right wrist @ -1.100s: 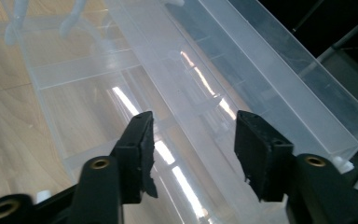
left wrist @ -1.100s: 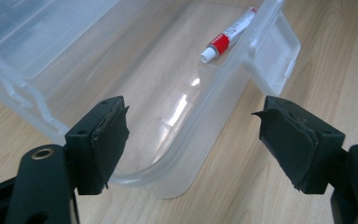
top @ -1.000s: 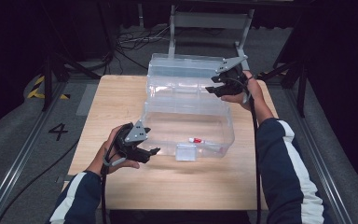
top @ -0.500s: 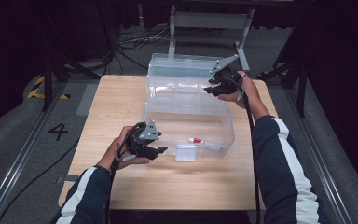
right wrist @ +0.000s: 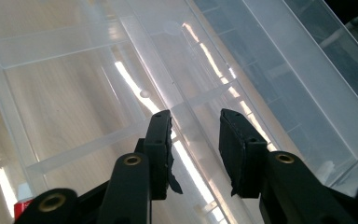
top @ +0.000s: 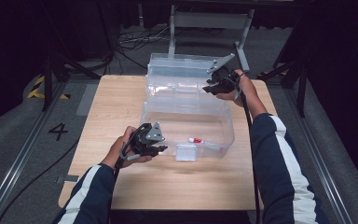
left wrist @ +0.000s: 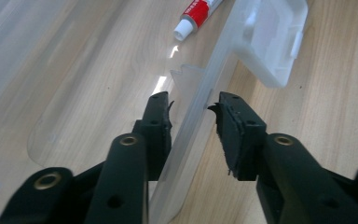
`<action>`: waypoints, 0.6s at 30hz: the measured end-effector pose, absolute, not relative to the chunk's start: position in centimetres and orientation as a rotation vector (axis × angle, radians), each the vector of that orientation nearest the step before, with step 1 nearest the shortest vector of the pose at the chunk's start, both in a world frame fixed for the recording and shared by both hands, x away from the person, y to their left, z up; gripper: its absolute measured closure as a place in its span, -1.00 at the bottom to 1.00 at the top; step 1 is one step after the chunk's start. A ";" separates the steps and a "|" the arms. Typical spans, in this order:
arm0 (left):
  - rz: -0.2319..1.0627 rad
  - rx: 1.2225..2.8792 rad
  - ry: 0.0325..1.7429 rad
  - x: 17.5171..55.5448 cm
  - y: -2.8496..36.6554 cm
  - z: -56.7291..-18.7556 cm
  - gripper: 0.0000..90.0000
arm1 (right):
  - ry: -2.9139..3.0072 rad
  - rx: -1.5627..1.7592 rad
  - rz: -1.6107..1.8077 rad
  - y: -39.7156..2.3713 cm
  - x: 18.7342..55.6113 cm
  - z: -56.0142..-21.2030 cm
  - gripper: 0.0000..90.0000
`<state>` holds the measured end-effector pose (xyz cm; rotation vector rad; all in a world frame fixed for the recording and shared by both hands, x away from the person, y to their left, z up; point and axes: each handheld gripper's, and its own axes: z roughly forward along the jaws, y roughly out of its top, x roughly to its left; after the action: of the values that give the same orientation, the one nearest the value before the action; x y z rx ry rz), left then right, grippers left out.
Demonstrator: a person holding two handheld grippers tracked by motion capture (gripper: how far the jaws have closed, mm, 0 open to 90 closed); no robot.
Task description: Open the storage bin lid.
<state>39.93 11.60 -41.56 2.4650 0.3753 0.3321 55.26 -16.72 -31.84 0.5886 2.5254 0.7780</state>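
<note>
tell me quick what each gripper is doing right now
Left gripper: open, closing around the clear box wall, not yet pressing.
Right gripper: open, closing around the box's rim.

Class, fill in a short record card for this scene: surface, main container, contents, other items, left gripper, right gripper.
surface: wooden table
main container: clear plastic box, open at the top
contents: small tube with red label and white cap
other items: clear latch flap on the box's near side
left gripper: jaws have just been closing astride the near wall, a gap left at one pad
right gripper: jaws have just been closing over the far rim; contact unclear
</note>
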 end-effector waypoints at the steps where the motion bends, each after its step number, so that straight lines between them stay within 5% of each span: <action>1: 0.332 2.465 0.375 39.9 11.6 -41.6 0.53 | 2.525 0.589 0.778 -16.7 55.3 -31.8 0.47; 18: 0.295 2.458 0.406 40.3 10.9 -41.9 0.56 | 2.597 0.488 0.694 -15.9 55.3 -31.0 0.72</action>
<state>40.30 10.87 -41.89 2.4577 0.4062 0.2955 55.32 -15.89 -31.01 0.4878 2.5972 0.6944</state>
